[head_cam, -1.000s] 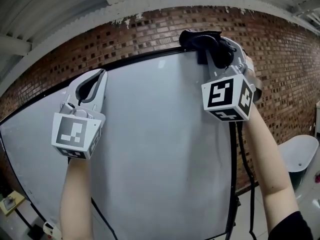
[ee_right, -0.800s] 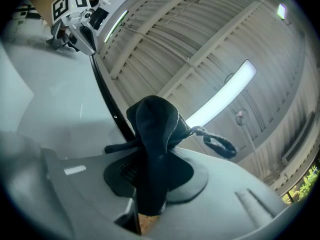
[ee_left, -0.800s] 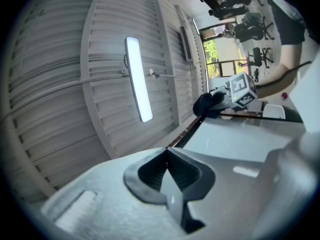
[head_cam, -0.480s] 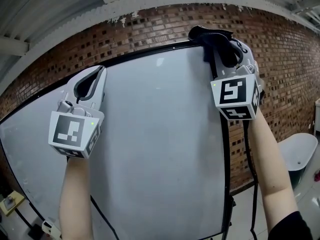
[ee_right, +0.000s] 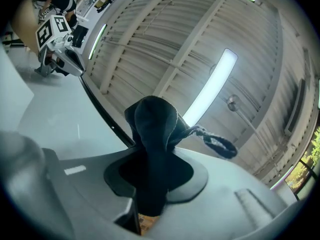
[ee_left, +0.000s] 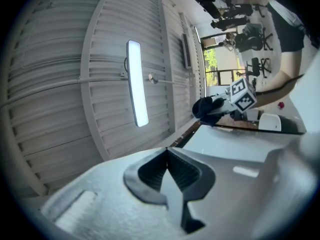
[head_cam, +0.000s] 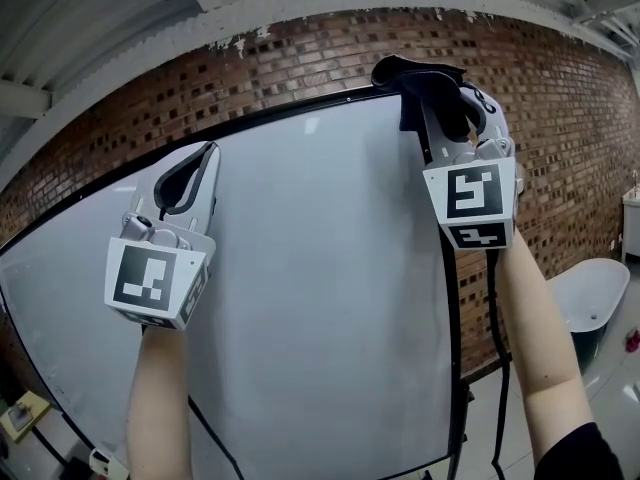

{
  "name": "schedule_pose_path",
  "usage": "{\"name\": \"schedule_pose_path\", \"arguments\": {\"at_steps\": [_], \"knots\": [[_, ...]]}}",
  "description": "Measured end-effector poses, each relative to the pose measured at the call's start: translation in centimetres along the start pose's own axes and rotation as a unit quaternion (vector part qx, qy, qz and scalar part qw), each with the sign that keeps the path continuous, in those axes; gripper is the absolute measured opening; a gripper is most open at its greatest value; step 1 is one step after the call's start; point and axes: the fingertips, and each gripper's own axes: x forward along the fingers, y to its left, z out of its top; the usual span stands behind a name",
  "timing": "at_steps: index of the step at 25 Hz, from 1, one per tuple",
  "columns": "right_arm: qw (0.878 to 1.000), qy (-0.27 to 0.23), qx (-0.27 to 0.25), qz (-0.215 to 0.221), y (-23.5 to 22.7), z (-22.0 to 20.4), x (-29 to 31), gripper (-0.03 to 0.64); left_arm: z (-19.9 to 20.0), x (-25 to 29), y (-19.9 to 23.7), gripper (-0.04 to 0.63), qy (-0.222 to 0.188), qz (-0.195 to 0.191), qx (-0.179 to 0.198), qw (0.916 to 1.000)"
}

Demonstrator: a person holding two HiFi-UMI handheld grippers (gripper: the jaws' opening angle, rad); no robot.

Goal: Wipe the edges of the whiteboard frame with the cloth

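Of the two grippers, the right gripper (head_cam: 445,106) was clamped on one dark crumpled cloth (head_cam: 405,71) at the top right corner of the single black whiteboard frame (head_cam: 449,298). The left gripper (head_cam: 200,155) was in front of the board face with its jaws together and nothing between them.

Workshop hall, brick wall (head_cam: 560,98), corrugated ceiling (ee_left: 60,84)

Head view sits close to the whiteboard (head_cam: 320,268) and faces it from below. The left gripper view looks along the left hand-held gripper (head_cam: 203,150), jaws together, up at the ceiling (ee_left: 60,84) and rightward. The right gripper view looks along the right hand-held gripper (head_cam: 447,88), past the clamped cloth (ee_right: 152,144), leftward. All three views share the board's top edge.
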Motion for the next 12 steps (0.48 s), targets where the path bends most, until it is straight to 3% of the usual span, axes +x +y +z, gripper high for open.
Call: {"name": "schedule_pose_path", "arguments": {"at_steps": [7,12], "knots": [[0.999,-0.015,0.05,-0.006,0.4,1.4,-3.3,0.084,2.8,-3.1,-0.1,0.003,-0.043,0.002,-0.057,0.9974],[0.988,-0.032,0.15,0.022,3.2,3.1,-7.5,0.084,2.6,-5.3,-2.6,0.003,-0.061,-0.013,-0.094,0.9936]]}}
